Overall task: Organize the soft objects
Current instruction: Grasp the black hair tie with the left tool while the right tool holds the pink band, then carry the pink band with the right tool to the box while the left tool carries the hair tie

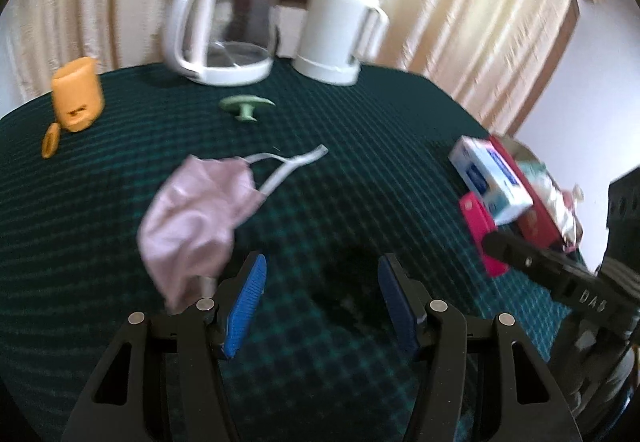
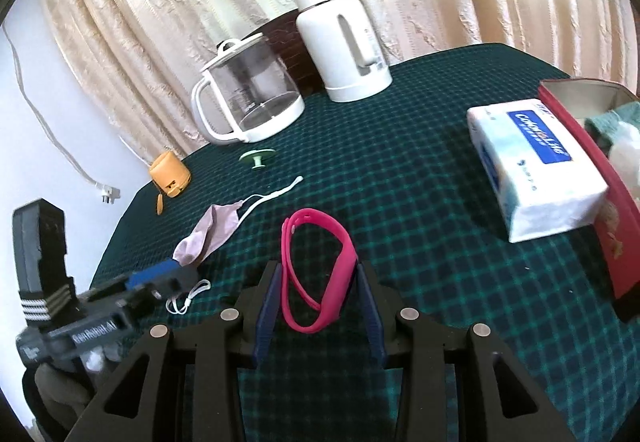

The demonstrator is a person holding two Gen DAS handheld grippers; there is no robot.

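Only rightward, pink band (image 2: 318,274) (whole loop) between right claw (image 2: 318,296) pads.

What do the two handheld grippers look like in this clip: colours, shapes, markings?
Both are black plastic with angular triangular cut-outs and round silver pivot pins. The left gripper has ribbed blue pads on its fingers; the right gripper has darker blue pads. White lettering runs along each body, partly blurred. The hand at the left gripper seems to wear a dark glove with white stripes. No cables are visible on them.
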